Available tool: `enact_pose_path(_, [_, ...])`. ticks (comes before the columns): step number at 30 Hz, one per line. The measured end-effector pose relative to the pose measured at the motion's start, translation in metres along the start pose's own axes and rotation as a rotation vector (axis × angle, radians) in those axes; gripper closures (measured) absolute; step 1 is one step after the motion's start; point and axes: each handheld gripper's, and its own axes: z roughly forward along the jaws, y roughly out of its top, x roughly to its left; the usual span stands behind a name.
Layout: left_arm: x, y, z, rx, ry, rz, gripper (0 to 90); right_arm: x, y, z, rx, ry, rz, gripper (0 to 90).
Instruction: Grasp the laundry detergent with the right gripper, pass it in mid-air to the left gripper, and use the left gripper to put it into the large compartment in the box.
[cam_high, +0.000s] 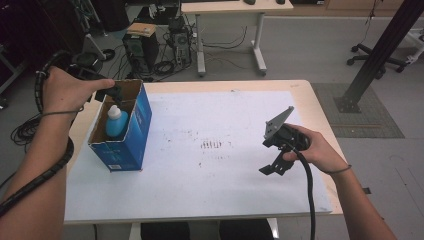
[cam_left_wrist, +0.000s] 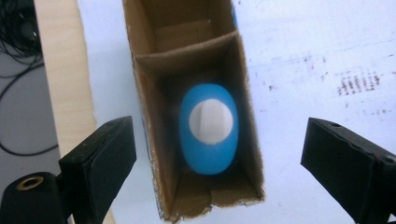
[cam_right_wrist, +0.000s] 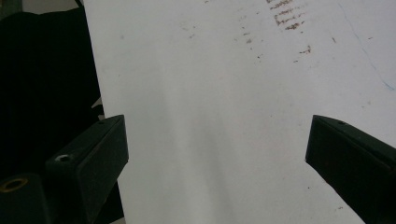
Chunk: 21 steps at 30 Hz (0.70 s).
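A blue cardboard box (cam_high: 131, 131) with an open top stands on the left of the table. Inside its near compartment a blue bottle with a white cap (cam_high: 116, 121) stands upright; the left gripper view looks straight down on this bottle (cam_left_wrist: 208, 129) in the box (cam_left_wrist: 150, 116). My left gripper (cam_high: 114, 93) hovers above the box's far end, open, its jaws wide apart with nothing between them. My right gripper (cam_high: 272, 166) is held over the right part of the table, open and empty, its jaws spread over the white sheet (cam_right_wrist: 224, 116).
The table carries a white sheet (cam_high: 210, 165) with dark smudges near the middle. Beyond the table stand a desk (cam_high: 230, 10), computer towers (cam_high: 142, 50) with cables on the floor, and a black post (cam_high: 375, 55) at the right. A chair base (cam_high: 380, 62) is behind it.
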Motion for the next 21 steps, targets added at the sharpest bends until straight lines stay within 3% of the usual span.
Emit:
enact_pose_path(7, [-0.014, 0.006, -0.026, -0.028, -0.016, 0.044, 6.6, -0.001, 0.002, -0.001, 0.009, -0.001, -0.003, 5.6])
enact_pose_path(9, [-0.014, 0.006, -0.026, -0.028, -0.016, 0.044, 6.0, -0.001, 0.003, 0.000, 0.009, 0.000, -0.002, 5.6])
enact_pose_path(10, [-0.025, 0.007, -0.032, -0.038, -0.026, 0.081, 5.7, -0.001, 0.003, 0.000, 0.008, 0.002, -0.001, 5.6])
enact_pose_path(13, [-0.025, 0.007, -0.032, -0.038, -0.026, 0.081, 5.0, -0.001, 0.004, 0.001, 0.011, 0.004, -0.001, 5.6])
enact_pose_path(16, [-0.037, 0.010, -0.034, -0.048, -0.046, 0.124, 4.7, -0.002, 0.003, 0.002, 0.016, 0.003, 0.001, 5.6])
enact_pose_path(18, [-0.037, 0.010, -0.034, -0.048, -0.046, 0.124, 4.8, -0.003, 0.002, 0.002, 0.017, 0.003, 0.007, 5.6])
enact_pose_path(19, [-0.045, 0.013, -0.031, -0.043, -0.064, 0.153, 4.8, -0.003, 0.002, 0.002, 0.017, 0.003, 0.007, 5.6])
enact_pose_path(21, [-0.045, 0.013, -0.031, -0.043, -0.064, 0.153, 4.8, -0.004, 0.001, 0.002, 0.018, 0.001, 0.012, 5.6])
